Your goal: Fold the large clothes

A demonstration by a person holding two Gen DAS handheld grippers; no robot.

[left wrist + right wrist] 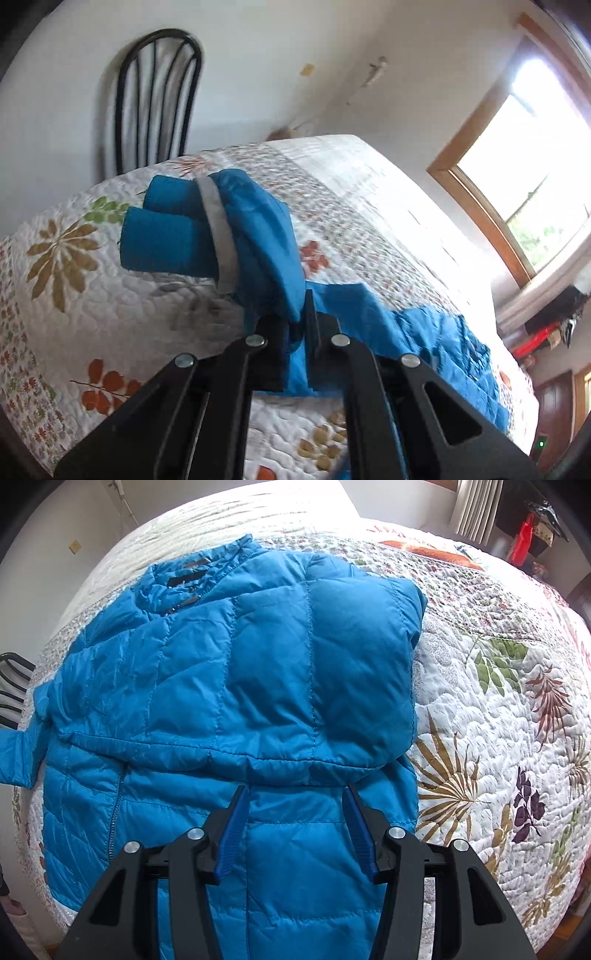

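Left wrist view: my left gripper (301, 325) has its jaws clamped on a fold of the blue jacket (266, 236), and the pinched cloth bunches up between the black fingers (275, 354). Beyond the grip I see a sleeve ending in a ribbed blue cuff (166, 236) with a grey band (219, 236) where the cuff meets the sleeve. The sleeve is raised off the quilt (110, 302), while the rest of the jacket trails to the right across the bed. A black metal chair (155, 99) stands against the wall behind the bed, and a wood-framed window (517, 177) is at the right.

In the right wrist view, my right gripper (293, 827) points steeply down over the jacket (258, 664), its jaws apart and nothing pinched; the blue pads (232, 834) stand either side of a strip of the quilted fabric. The jacket lies spread on the flowered quilt (498, 738), with one padded section folded over the body. I see the collar (184, 576) at the upper left and a zip (114, 812) down the left part. I cannot tell whether the pad tips touch the cloth.
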